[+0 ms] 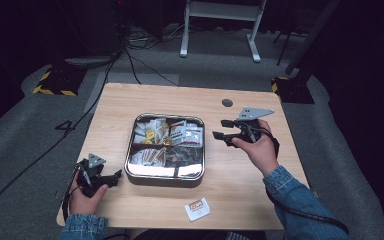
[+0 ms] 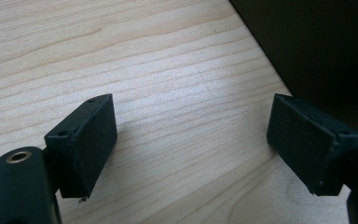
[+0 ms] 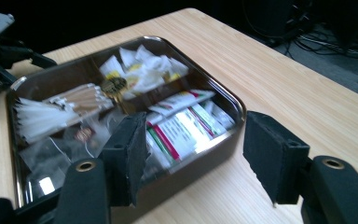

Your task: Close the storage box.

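The metal tin sits at the centre of the table, lid off, divided into compartments. It holds small paper packets, white sachets and a bundle of wrapped sticks. I judge the tin stiff, its polished wall slippery, and light enough to slide if pushed sideways. The rim is the sensible place to take hold of the tin itself. The contents look light, soft and easily crushed; I would pinch a single packet by its free edge, not its middle.

My right gripper hovers just beside the tin's right wall, jaws apart and empty, aimed across the near corner in the right gripper view. My left gripper rests low, close to the tin's front left corner, jaws spread wide over bare wood, gripping nothing.

A small white card with a red mark lies alone near the front edge, apart from the tin.
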